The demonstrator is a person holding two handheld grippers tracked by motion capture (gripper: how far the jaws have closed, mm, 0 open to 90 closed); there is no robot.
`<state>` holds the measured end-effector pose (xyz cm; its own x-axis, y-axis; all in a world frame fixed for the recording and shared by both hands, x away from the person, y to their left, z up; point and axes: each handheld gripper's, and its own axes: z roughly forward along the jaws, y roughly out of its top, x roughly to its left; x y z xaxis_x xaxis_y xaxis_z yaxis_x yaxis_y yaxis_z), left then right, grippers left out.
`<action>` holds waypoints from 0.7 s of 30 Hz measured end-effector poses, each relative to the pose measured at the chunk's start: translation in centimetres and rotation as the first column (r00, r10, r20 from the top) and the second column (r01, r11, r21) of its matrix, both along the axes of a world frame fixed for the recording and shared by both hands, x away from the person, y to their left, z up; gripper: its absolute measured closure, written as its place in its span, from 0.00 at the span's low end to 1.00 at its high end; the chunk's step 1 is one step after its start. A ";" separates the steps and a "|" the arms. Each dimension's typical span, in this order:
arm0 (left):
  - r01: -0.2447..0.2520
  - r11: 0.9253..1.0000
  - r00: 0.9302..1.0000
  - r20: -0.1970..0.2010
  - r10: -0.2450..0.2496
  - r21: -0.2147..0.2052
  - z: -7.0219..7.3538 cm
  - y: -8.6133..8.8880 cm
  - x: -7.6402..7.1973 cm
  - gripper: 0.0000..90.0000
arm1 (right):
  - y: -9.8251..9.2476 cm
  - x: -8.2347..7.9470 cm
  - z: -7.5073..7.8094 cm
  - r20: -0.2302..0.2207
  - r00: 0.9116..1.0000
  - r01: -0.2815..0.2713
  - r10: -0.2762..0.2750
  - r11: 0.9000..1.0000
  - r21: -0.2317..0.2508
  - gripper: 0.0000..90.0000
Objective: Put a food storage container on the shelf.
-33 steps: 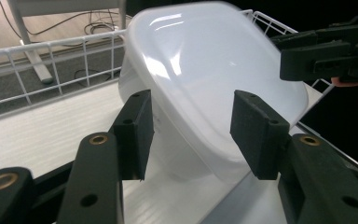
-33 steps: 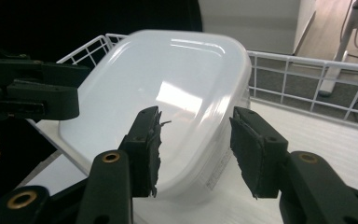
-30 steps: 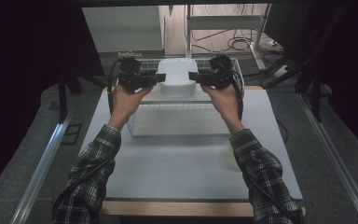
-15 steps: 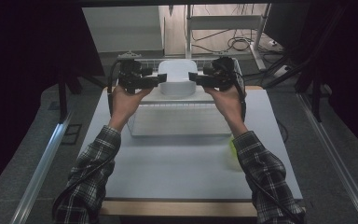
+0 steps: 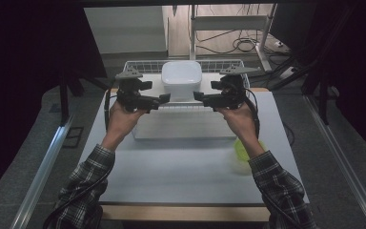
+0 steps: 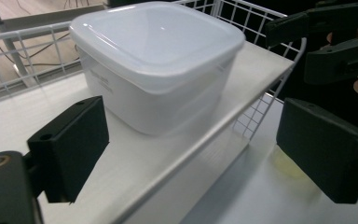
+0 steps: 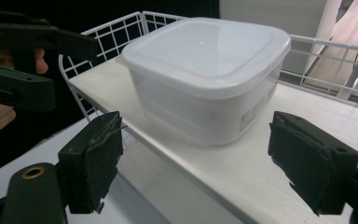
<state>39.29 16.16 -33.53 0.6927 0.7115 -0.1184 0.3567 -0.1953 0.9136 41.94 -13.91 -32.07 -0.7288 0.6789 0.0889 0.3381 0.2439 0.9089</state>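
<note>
On wire shelf, white lidded container (image 5: pixel 181 79)

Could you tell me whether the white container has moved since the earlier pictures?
No. The white container sits at the same spot on the wire rack's shelf; both tongs have backed away from it, opening.

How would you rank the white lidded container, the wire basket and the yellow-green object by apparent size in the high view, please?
1. wire basket, widest, surrounding the shelf.
2. white lidded container.
3. yellow-green object, smallest, though blurred and partly hidden behind the right forearm, so its full size is unsure.
</note>
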 end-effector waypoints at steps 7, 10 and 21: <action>0.016 1.000 1.000 0.025 -0.016 0.011 -1.3 0.3 -2.4 0.07 | -0.3 -1.7 -1.1 0.011 0.999 -0.032 0.033 0.999 -0.026 0.16; 0.013 1.000 0.999 0.039 -0.014 0.021 -2.1 0.4 -3.2 0.06 | -0.5 -2.3 -1.8 0.006 0.999 -0.041 0.042 0.999 -0.035 0.14; 0.006 1.000 0.998 0.066 -0.006 0.002 -5.2 1.1 -5.7 0.07 | -1.8 -4.2 -4.3 0.003 0.999 -0.051 0.052 0.996 -0.072 0.10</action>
